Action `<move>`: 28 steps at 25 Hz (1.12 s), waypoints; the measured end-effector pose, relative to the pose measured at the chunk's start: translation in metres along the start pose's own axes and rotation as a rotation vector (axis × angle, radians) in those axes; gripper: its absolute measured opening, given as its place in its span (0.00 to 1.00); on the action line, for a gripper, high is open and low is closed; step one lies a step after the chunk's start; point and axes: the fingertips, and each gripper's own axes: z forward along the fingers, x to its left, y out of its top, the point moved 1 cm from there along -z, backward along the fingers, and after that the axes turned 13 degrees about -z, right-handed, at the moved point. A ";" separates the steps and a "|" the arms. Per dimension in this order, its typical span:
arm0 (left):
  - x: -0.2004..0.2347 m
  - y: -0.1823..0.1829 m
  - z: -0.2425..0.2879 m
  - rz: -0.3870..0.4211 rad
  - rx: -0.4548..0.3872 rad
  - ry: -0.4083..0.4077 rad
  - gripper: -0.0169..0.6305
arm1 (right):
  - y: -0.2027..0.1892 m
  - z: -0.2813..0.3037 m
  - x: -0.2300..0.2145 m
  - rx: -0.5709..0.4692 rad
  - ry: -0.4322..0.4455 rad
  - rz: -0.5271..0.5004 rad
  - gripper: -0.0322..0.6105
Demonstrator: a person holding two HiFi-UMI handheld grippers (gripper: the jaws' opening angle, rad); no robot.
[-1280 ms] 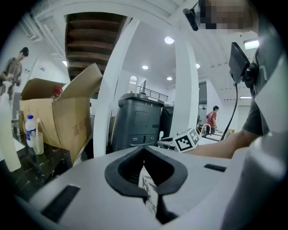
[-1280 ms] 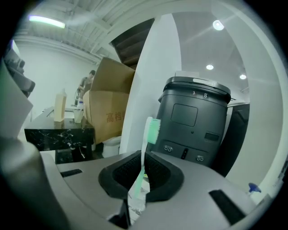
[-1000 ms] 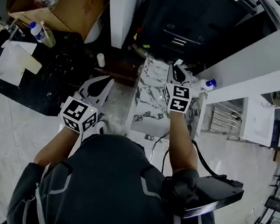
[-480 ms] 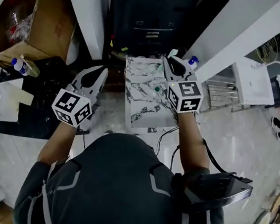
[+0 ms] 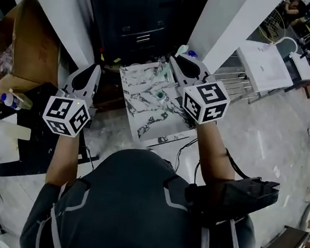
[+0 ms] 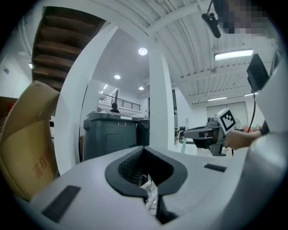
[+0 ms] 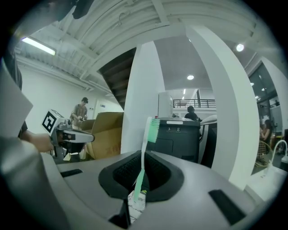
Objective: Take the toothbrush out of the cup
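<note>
My right gripper (image 7: 135,188) is shut on the lower handle of a white and green toothbrush (image 7: 145,152), whose bristle head stands upright above the jaws. In the head view the right gripper (image 5: 176,61) hangs over the far edge of the marble tabletop (image 5: 145,111), the toothbrush (image 5: 163,67) a pale green sliver at its tip. A small green item (image 5: 159,95) lies on the marble; I cannot tell whether it is the cup. The left gripper (image 5: 94,68) is left of the table, shut, nothing in its jaws (image 6: 150,193). The left gripper view also shows the right gripper (image 6: 186,133).
A dark cabinet (image 5: 135,19) stands behind the table between white columns (image 5: 231,24). A cardboard box (image 5: 31,41) is at far left, above a black surface (image 5: 31,152) with a spray bottle (image 5: 11,100). A metal rack (image 5: 233,82) and a white unit (image 5: 263,66) are at right.
Both grippers have risen and moved farther from the person. The right one carried the toothbrush up from the marble top. The head view has swung, so the table now sits lower.
</note>
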 end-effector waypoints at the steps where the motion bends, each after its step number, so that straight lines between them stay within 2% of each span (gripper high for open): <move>1: -0.002 0.002 0.001 -0.002 -0.002 -0.007 0.04 | 0.001 -0.001 0.000 0.000 0.002 0.003 0.11; 16: -0.008 0.004 0.000 0.014 0.001 0.026 0.04 | 0.006 0.009 0.002 -0.028 0.042 0.011 0.11; 28: -0.008 0.007 -0.004 0.023 -0.014 0.052 0.04 | 0.008 0.011 -0.006 -0.044 0.038 0.020 0.11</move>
